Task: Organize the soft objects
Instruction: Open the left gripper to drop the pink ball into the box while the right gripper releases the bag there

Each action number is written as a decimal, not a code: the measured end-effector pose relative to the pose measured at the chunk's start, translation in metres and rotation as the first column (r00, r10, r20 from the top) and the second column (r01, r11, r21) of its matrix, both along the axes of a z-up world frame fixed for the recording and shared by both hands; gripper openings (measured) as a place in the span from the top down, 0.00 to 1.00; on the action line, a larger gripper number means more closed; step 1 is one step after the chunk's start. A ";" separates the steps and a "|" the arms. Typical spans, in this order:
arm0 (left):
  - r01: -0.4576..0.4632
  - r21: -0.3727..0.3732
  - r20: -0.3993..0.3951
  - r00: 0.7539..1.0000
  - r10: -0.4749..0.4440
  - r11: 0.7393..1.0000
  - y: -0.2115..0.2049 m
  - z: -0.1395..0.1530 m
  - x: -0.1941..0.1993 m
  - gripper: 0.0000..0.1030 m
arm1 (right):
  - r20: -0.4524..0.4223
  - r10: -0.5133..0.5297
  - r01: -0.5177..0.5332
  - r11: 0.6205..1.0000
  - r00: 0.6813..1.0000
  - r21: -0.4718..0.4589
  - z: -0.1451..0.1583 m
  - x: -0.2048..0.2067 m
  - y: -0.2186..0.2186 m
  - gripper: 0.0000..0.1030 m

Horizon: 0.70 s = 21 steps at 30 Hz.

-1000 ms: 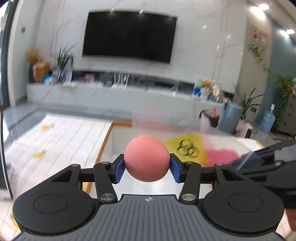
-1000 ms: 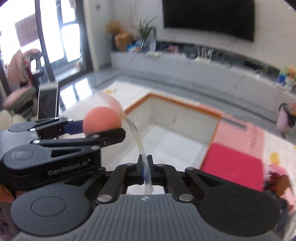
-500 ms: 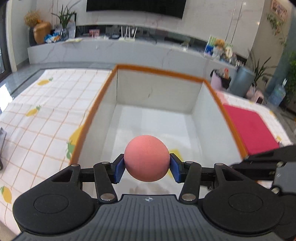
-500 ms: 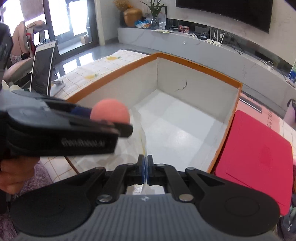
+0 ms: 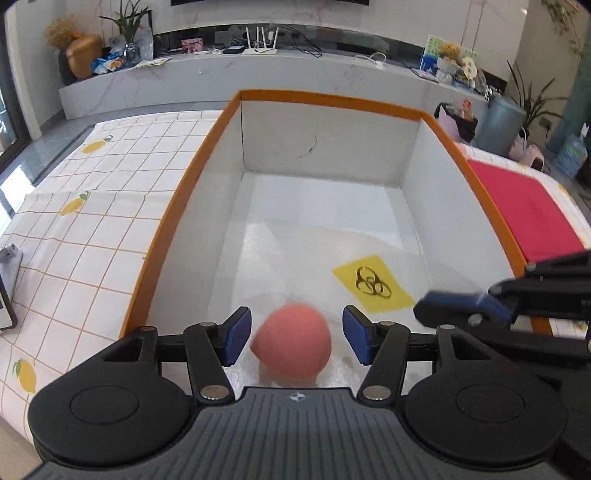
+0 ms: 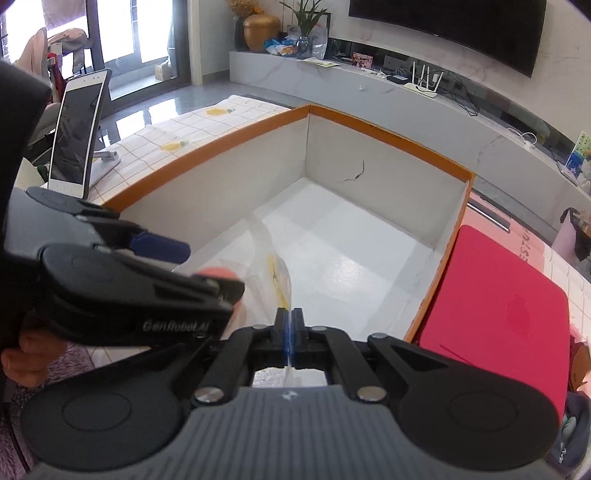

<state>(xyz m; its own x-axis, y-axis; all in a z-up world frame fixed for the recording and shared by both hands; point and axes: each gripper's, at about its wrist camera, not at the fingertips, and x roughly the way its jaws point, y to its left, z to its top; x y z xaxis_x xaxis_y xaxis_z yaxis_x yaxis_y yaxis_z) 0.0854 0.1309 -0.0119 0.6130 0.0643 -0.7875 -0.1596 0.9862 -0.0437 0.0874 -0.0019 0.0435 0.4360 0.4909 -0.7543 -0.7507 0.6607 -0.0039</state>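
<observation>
Jaws of the left gripper (image 5: 297, 335), just opening, stand clear of the pink ball (image 5: 291, 350) over the box (image 5: 184, 206); the right gripper (image 6: 290, 334) pinches a clear bag (image 6: 271, 284).

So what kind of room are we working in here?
Most likely a home living room. A large wall-mounted TV hangs above a long marble-look media console with a router and potted plants on it, and the work surface has a lemon-print tablecloth.

"GenRobot.AI" on left tongs (image 6: 236, 291)
</observation>
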 end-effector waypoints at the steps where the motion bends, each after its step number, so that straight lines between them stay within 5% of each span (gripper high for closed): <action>1: 0.003 0.006 0.003 1.000 -0.003 1.000 -0.002 0.000 0.001 0.35 | 0.003 0.000 0.000 1.000 1.000 -0.001 0.000 -0.001 -0.001 1.00; 5: 0.007 -0.018 0.041 0.999 -0.006 1.000 0.002 0.009 -0.006 0.35 | 0.008 -0.020 0.020 1.000 1.000 0.004 0.003 0.000 -0.002 1.00; 9: -0.012 -0.081 0.127 0.992 0.022 0.997 0.008 0.029 -0.026 0.05 | -0.008 -0.047 0.047 0.999 0.999 0.000 0.003 0.004 -0.005 0.97; 13: -0.018 -0.063 0.215 0.976 0.031 0.998 0.008 0.046 -0.038 0.06 | -0.019 -0.050 0.051 0.999 0.999 0.017 0.004 0.003 -0.005 0.91; 21: -0.077 -0.055 0.206 0.975 0.086 0.996 0.019 0.039 -0.029 0.06 | -0.111 0.006 0.004 0.995 0.994 0.095 0.009 0.001 -0.003 0.54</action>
